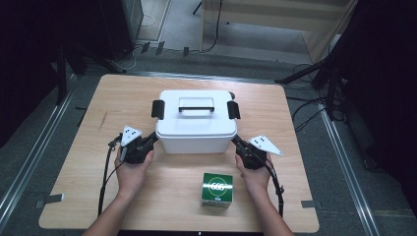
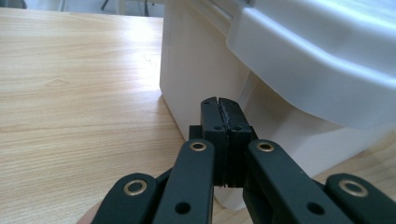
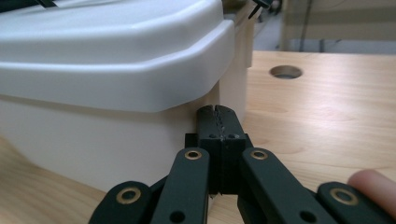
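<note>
Both tongs, left point(image 1: 155, 138) and right point(image 1: 234, 140), closed, flank the white box point(image 1: 195, 129).

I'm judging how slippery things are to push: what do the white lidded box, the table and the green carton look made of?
White box: likely moulded plastic, smooth, slightly translucent walls with a soft sheen. Table: light wood or wood-look laminate, matt, visible grain; which one I cannot tell. Green carton: probably printed cardboard, crisp folded edges, faint gloss.

Each tool point(image 1: 156, 137) point(image 1: 234, 140) flanks the white box point(image 1: 195, 120); green carton point(image 1: 217, 189) nearby.
</note>
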{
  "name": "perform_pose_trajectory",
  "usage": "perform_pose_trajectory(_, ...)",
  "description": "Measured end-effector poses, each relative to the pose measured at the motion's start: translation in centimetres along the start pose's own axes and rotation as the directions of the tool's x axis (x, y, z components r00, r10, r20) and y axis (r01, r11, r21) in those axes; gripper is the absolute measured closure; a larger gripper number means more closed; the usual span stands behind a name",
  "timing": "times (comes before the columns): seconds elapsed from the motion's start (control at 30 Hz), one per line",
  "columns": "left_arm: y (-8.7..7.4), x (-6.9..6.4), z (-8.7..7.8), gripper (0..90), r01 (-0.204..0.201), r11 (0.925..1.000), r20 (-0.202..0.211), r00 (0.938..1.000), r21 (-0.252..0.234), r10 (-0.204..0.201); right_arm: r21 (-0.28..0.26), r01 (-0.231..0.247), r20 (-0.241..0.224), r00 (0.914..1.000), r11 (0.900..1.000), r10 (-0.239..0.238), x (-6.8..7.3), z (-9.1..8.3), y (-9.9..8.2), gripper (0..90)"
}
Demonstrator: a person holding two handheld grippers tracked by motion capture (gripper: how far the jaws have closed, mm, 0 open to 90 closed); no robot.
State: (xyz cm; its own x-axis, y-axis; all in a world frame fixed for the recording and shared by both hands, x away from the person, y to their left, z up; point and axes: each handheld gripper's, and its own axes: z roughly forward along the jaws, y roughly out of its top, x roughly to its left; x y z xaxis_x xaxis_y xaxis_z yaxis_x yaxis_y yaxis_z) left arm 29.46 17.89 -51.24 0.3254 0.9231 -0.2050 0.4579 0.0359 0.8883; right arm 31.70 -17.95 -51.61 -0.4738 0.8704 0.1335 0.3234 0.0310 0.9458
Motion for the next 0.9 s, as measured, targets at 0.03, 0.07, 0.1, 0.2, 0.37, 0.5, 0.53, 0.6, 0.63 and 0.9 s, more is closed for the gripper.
perform_pose_trajectory(0.03,0.0,-0.1,0.0,90.0,0.001,1.0,-0.009,1.0,0.003,-0.001,-0.004,0.001,0.009,1.0,1.0,-0.001,0.1,0.0,0.1,90.0)
perform_pose_trajectory(0.07,-0.1,0.0,-0.1,90.0,0.012,0.9999,-0.012,0.9999,0.002,-0.012,-0.005,-0.025,-0.011,0.9996,0.9997,0.025,0.0,0.0,0.3,90.0)
perform_pose_trajectory(0.1,-0.1,0.1,-0.1,90.0,0.02,0.9998,-0.014,0.9997,-0.002,-0.02,-0.003,-0.023,-0.024,0.9995,0.9997,0.022,-0.1,0.0,0.3,90.0)
perform_pose_trajectory(0.2,-0.1,0.5,-0.2,90.0,0.026,0.9997,-0.009,0.9996,-0.006,-0.026,-0.001,0.003,-0.052,0.9987,1.0,-0.003,0.1,-0.2,0.2,90.0)
perform_pose_trajectory(0.37,-0.1,0.9,-0.7,90.0,0.022,0.9997,0.004,0.9997,-0.007,-0.022,-0.006,0.003,-0.076,0.9971,1.0,-0.003,0.6,-0.5,-0.2,90.0)
perform_pose_trajectory(0.5,-0.1,1.0,-1.1,90.0,0.002,1.0,-0.004,1.0,0.0,-0.002,0.001,0.035,-0.095,0.9949,0.9994,-0.034,1.3,-0.5,-0.5,90.0)
perform_pose_trajectory(0.53,-0.2,1.0,-1.1,90.0,0.0,1.0,-0.007,1.0,0.001,0.0,0.002,0.058,-0.079,0.9952,0.9983,-0.058,1.6,-0.6,-0.5,90.0)
perform_pose_trajectory(0.6,-0.4,1.0,-1.3,90.0,0.003,1.0,-0.008,1.0,-0.005,-0.003,0.007,0.055,-0.075,0.9957,0.9984,-0.055,1.9,-0.6,-0.4,90.0)
perform_pose_trajectory(0.63,-0.4,1.0,-1.3,90.0,0.003,1.0,-0.008,1.0,-0.005,-0.003,0.01,0.055,-0.078,0.9955,0.9984,-0.054,1.8,-0.6,-0.4,90.0)
perform_pose_trajectory(0.9,-0.9,0.8,-1.4,90.0,-0.035,0.9993,-0.021,0.9992,-0.008,0.035,0.01,0.068,-0.093,0.9934,0.9976,-0.067,1.8,-0.9,-0.9,90.0)
